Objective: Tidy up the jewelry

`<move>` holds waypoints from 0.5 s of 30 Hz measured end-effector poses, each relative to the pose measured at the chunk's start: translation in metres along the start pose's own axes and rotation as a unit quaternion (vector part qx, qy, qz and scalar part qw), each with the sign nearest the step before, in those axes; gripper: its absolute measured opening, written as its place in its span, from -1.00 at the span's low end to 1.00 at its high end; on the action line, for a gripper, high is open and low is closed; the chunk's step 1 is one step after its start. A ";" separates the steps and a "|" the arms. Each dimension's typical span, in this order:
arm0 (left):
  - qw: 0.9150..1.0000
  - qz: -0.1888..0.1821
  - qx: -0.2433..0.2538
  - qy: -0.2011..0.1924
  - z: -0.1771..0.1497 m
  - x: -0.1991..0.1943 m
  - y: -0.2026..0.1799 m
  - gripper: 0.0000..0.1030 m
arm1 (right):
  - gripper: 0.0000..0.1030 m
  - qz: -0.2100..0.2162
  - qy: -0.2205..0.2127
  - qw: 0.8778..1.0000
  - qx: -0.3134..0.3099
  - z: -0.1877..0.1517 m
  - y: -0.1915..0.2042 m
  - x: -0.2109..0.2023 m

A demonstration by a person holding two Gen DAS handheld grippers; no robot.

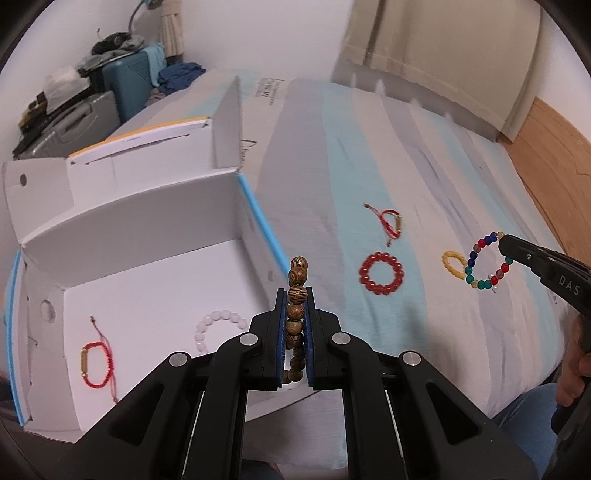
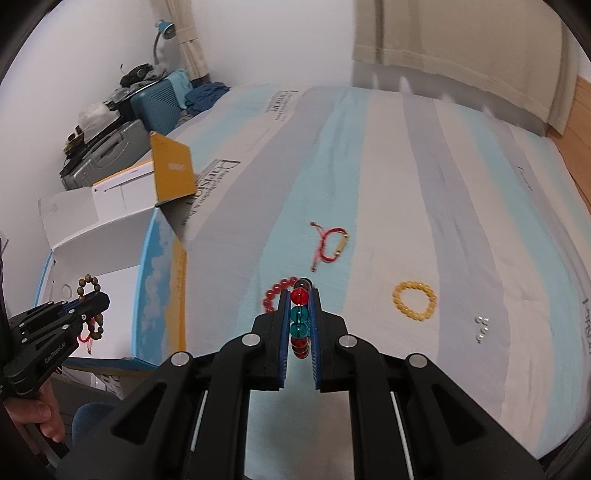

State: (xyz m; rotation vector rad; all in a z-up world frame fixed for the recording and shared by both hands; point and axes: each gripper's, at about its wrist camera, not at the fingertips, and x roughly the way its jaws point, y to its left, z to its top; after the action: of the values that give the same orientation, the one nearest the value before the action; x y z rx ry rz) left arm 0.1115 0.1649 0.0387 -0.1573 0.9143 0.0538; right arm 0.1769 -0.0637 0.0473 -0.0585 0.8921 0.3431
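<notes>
The wooden bracelet (image 1: 297,295) is pinched in the closed left gripper (image 1: 295,295) beside the box (image 1: 147,280). The glass bracelet (image 2: 300,317) is clamped in the shut right gripper (image 2: 300,299) above the bed (image 2: 424,184). Both are judged light, limp and slippery-beaded; a single bead suffices.

Suitcases (image 1: 92,114), clothes (image 1: 181,75), lamp (image 2: 162,31), curtain (image 1: 443,48).
</notes>
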 end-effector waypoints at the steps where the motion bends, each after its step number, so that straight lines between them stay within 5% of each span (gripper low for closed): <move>1: 1.000 0.002 -0.002 0.000 -0.001 -0.001 0.004 -0.87 | -0.83 0.001 0.000 1.000 -0.003 0.000 0.005 0.001; 15: 0.999 0.035 -0.029 -0.001 -0.010 -0.015 0.057 -0.86 | -0.83 0.031 0.000 0.999 -0.042 0.012 0.066 0.009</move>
State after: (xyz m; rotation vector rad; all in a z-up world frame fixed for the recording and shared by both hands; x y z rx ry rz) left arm 0.0878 0.2202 0.0380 -0.1794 0.9166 0.1462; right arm 0.1704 0.0039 0.0539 -0.1083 0.8809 0.4380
